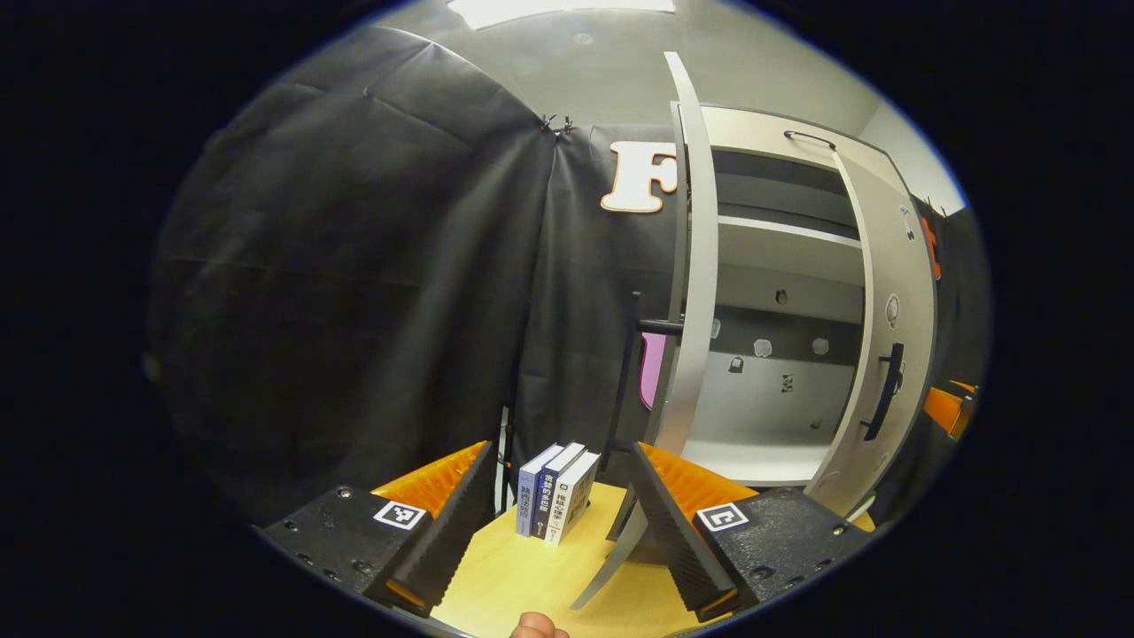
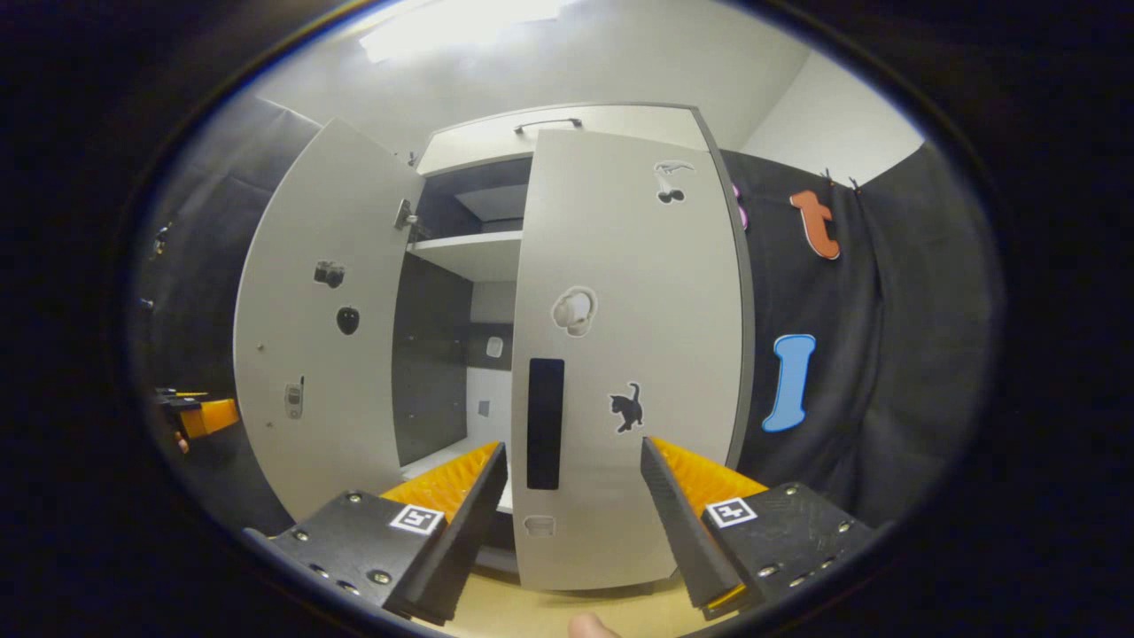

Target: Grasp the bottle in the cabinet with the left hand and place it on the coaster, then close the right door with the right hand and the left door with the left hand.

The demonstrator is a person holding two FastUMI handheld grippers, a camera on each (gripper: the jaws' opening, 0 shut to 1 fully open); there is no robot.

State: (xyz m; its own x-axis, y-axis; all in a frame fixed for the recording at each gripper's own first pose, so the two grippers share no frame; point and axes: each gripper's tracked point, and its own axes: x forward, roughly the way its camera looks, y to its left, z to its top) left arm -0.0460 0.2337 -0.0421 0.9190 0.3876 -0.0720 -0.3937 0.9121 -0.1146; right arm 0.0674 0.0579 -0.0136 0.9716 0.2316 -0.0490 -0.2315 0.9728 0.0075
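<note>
Left gripper [image 1: 563,523]: released, its two fingers spread wide with nothing between them, held low over the wooden tabletop [image 1: 532,576] and pointing toward the booth wall beside the cabinet.
Right gripper [image 2: 574,518]: released, fingers apart and empty, facing the outer face of the right door; in the left gripper view it appears far right, past that door's edge [image 1: 952,408].
Cabinet [image 2: 478,142]: pale body with a dark handle on top, standing on the tabletop; a shelf [image 2: 469,252] divides the interior.
Left door [image 2: 319,328]: swung wide open, its inner face bearing small stickers; in the left gripper view it is seen nearly edge-on [image 1: 700,266].
Right door [image 2: 629,354]: partly closed, covering most of the opening and leaving a gap toward the left door; a dark vertical handle [image 2: 545,424] sits near its free edge, with stickers of headphones and a cat beside it.
Interior: the lower compartment floor [image 1: 753,461] is visible and bare in the left gripper view; small stickers dot the back panel.
Bottle and coaster: their position cannot be told from these two views.
Books [image 1: 558,492]: three upright volumes standing together on the tabletop, between the left gripper's fingers in the picture but farther off, close to the wall.
Person: a fingertip [image 1: 536,627] shows at the lower edge of the left gripper view.
</note>
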